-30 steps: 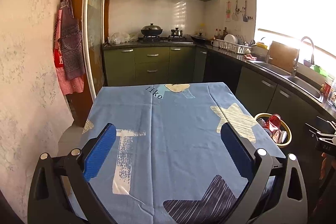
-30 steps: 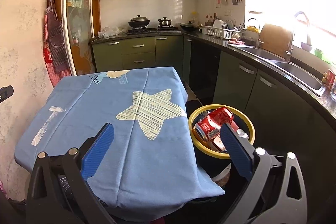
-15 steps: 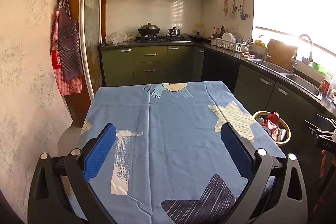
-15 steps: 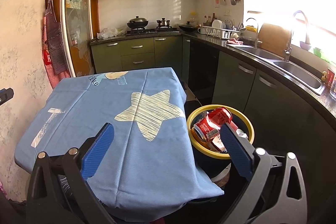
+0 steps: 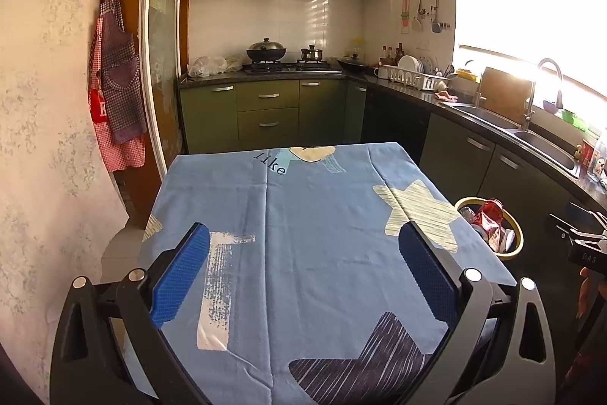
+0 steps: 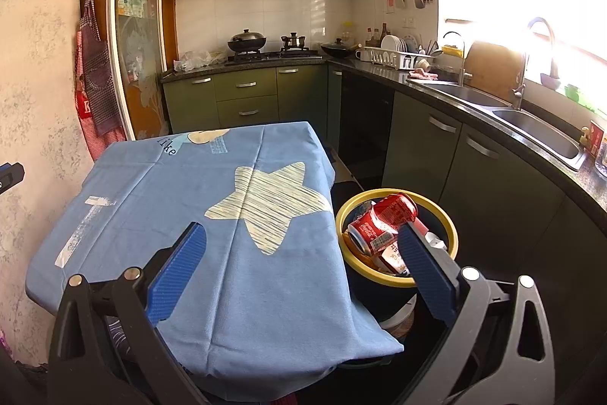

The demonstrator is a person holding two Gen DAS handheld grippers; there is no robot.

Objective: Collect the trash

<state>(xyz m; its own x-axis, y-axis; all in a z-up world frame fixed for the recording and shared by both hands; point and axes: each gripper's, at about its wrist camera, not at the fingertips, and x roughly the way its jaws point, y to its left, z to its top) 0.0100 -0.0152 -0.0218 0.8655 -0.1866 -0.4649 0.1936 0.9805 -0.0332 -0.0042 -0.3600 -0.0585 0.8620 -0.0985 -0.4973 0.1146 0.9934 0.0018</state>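
Status: over the last second both views have crept slightly away from the table point(image 5: 303, 253); nothing else has changed. The left gripper point(image 5: 303, 276) and the right gripper point(image 6: 307, 268) both have their jaws spread wide with nothing between the blue pads, and neither touches anything.

Task items: the trash sits in the yellow-rimmed bin point(image 6: 451, 234) on the floor just beside the right-hand edge of the table. A red soda can point(image 6: 383, 222) lies tilted on top of the pile, with wrappers under it that are too jumbled to identify. From the left wrist view the same bin point(image 5: 516, 245) appears beyond the table's right edge, with red trash point(image 5: 489, 215) visible inside.

Assessment: no loose trash is visible on the blue star-print tablecloth point(image 6: 235, 215) covering the table. With both grippers empty, the collection appears complete or nearly so. The floor under the table is hidden by the cloth's overhang, so trash there cannot be ruled out.

Surroundings: beyond the far edge of the table stand green cabinets point(image 5: 265, 112) and a stove with a wok point(image 5: 265, 52). To the right of the table, past the bin, a counter carries a dish rack point(image 6: 398, 57) and a sink point(image 6: 538, 131). To the left of the table, aprons point(image 5: 114, 82) hang on the wall.

Obstructions: the cloth overhang hangs close to the bin rim.
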